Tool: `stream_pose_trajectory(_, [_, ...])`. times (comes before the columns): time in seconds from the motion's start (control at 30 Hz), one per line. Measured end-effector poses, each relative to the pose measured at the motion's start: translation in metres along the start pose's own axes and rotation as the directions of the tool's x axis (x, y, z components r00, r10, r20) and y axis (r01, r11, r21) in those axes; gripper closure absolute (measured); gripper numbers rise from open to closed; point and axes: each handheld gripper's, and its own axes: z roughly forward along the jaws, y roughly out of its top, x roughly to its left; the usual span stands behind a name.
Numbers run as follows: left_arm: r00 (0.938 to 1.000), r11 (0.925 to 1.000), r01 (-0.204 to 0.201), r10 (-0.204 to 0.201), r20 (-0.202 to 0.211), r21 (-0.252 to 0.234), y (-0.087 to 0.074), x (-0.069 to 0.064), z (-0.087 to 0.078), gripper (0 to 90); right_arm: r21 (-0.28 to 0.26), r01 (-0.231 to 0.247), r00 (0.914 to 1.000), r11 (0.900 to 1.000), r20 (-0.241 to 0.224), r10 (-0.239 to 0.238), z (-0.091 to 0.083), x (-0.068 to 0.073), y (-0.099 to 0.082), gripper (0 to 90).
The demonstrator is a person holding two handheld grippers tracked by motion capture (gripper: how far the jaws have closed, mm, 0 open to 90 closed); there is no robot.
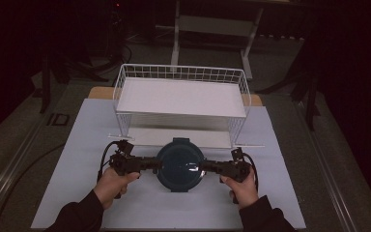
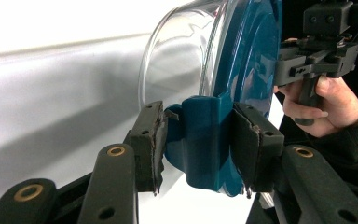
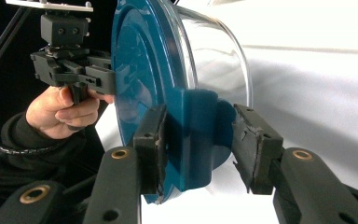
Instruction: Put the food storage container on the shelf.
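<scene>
A round glass container [image 2: 177, 60] with a dark blue lid [image 1: 180, 164] sits in front of me on the white mat; whether it rests on the mat or hangs just above it I cannot tell. My left gripper [image 1: 157, 165] is shut on the lid's left clip tab [image 2: 200, 116], one pad on each side. My right gripper [image 1: 204, 167] grips the opposite tab [image 3: 198, 116] the same way. In the left gripper view my left gripper [image 2: 200, 144] faces the other hand across the lid. The right gripper view shows my right gripper [image 3: 198, 149] against the lid [image 3: 140, 60] and the clear bowl [image 3: 214, 51].
A white wire rack [image 1: 181, 73] with a flat upper shelf [image 1: 181, 96] stands just behind the container, with a low gap under the shelf. The white mat [image 1: 77, 193] covers the table. Dark floor and a metal frame [image 1: 212, 24] lie beyond.
</scene>
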Motion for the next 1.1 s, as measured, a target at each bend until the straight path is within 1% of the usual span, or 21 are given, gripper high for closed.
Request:
stream_pose_trajectory(0.07, [0.9999,0.9998,-0.015,0.015,-0.004,-0.009,0.006,0.001,0.001,56.3,-0.007,0.003,1.0000,1.0000,0.002,-0.003,0.000,-0.001,0.005,56.8])
stream_pose_trajectory(0.1, [0.9999,0.9997,-0.016,0.016,-0.003,-0.020,0.009,0.001,0.001,56.3,-0.016,0.005,1.0000,0.9999,0.002,-0.005,-0.001,-0.003,0.009,56.8])
stream_pose_trajectory(0.13, [0.9998,0.9994,-0.021,0.021,-0.004,-0.027,0.011,0.002,0.001,56.3,-0.016,0.005,1.0000,0.9999,0.002,-0.005,-0.001,-0.003,0.009,56.8])
stream_pose_trajectory(0.2, [0.9995,0.9987,-0.031,0.031,0.001,-0.040,0.014,0.005,0.002,56.3,-0.020,0.018,0.9998,0.9996,0.008,-0.018,-0.001,-0.004,0.014,56.8])
stream_pose_trajectory(0.23, [0.9992,0.9982,-0.040,0.040,0.002,-0.044,0.016,0.006,0.003,56.3,-0.024,0.034,0.9993,0.9991,0.019,-0.034,-0.001,-0.004,0.019,56.8])
stream_pose_trajectory(0.27, [0.9989,0.9975,-0.047,0.047,0.003,-0.053,0.017,0.008,0.005,56.3,-0.024,0.034,0.9993,0.9991,0.019,-0.034,-0.001,-0.004,0.019,56.8])
stream_pose_trajectory(0.37, [0.9989,0.9968,-0.046,0.046,0.004,-0.065,0.023,0.013,0.008,56.2,-0.030,0.042,0.9988,0.9986,0.025,-0.042,0.001,-0.008,0.026,56.7])
stream_pose_trajectory(0.5, [0.9979,0.9954,-0.065,0.065,0.000,-0.071,0.030,0.018,0.012,56.3,-0.035,0.057,0.9979,0.9978,0.032,-0.056,0.001,-0.014,0.034,56.8])
stream_pose_trajectory(0.53, [0.9980,0.9955,-0.063,0.063,0.002,-0.071,0.031,0.021,0.014,56.2,-0.039,0.059,0.9978,0.9975,0.034,-0.058,0.002,-0.016,0.034,56.8])
stream_pose_trajectory(0.6, [0.9985,0.9957,-0.054,0.054,-0.004,-0.075,0.033,0.024,0.018,56.2,-0.043,0.048,0.9982,0.9979,0.037,-0.047,0.004,-0.021,0.036,56.7])
stream_pose_trajectory(0.63, [0.9981,0.9955,-0.061,0.061,-0.008,-0.072,0.034,0.026,0.020,56.2,-0.048,0.039,0.9987,0.9981,0.036,-0.037,0.006,-0.027,0.036,56.8])
stream_pose_trajectory(0.67, [0.9979,0.9948,-0.064,0.063,-0.013,-0.078,0.035,0.027,0.021,56.2,-0.048,0.039,0.9987,0.9981,0.036,-0.037,0.006,-0.027,0.036,56.8])
stream_pose_trajectory(0.73, [0.9980,0.9948,-0.062,0.061,-0.016,-0.081,0.038,0.032,0.024,56.1,-0.050,0.027,0.9990,0.9984,0.037,-0.025,0.008,-0.032,0.037,56.7])
stream_pose_trajectory(0.8, [0.9980,0.9948,-0.061,0.060,-0.022,-0.082,0.041,0.037,0.027,56.1,-0.052,0.027,0.9987,0.9983,0.044,-0.024,0.011,-0.037,0.039,56.7])
stream_pose_trajectory(0.87, [0.9985,0.9942,-0.052,0.050,-0.023,-0.095,0.042,0.041,0.028,56.0,-0.064,0.035,0.9983,0.9973,0.048,-0.032,0.015,-0.041,0.041,56.7])
stream_pose_trajectory(0.9, [0.9971,0.9932,-0.073,0.070,-0.030,-0.091,0.043,0.045,0.029,56.0,-0.063,0.037,0.9979,0.9973,0.055,-0.033,0.017,-0.043,0.042,56.6])
stream_pose_trajectory(0.93, [0.9960,0.9928,-0.082,0.079,-0.041,-0.086,0.044,0.048,0.030,55.9,-0.063,0.041,0.9977,0.9972,0.056,-0.037,0.019,-0.045,0.043,56.6])
stream_pose_trajectory(0.97, [0.9973,0.9940,-0.069,0.066,-0.033,-0.086,0.044,0.050,0.032,55.9,-0.059,0.041,0.9972,0.9974,0.065,-0.037,0.022,-0.048,0.045,56.6])
stream_pose_trajectory(1.0, [0.9966,0.9934,-0.073,0.069,-0.045,-0.089,0.044,0.051,0.033,55.9,-0.059,0.041,0.9972,0.9974,0.065,-0.037,0.022,-0.048,0.045,56.6])
stream_pose_trajectory(1.03, [0.9969,0.9934,-0.072,0.068,-0.040,-0.090,0.045,0.053,0.034,55.8,-0.062,0.040,0.9973,0.9973,0.064,-0.036,0.023,-0.050,0.045,56.6])
stream_pose_trajectory(1.1, [0.9966,0.9917,-0.073,0.068,-0.045,-0.106,0.044,0.056,0.036,55.8,-0.063,0.041,0.9967,0.9972,0.073,-0.036,0.025,-0.053,0.046,56.6])
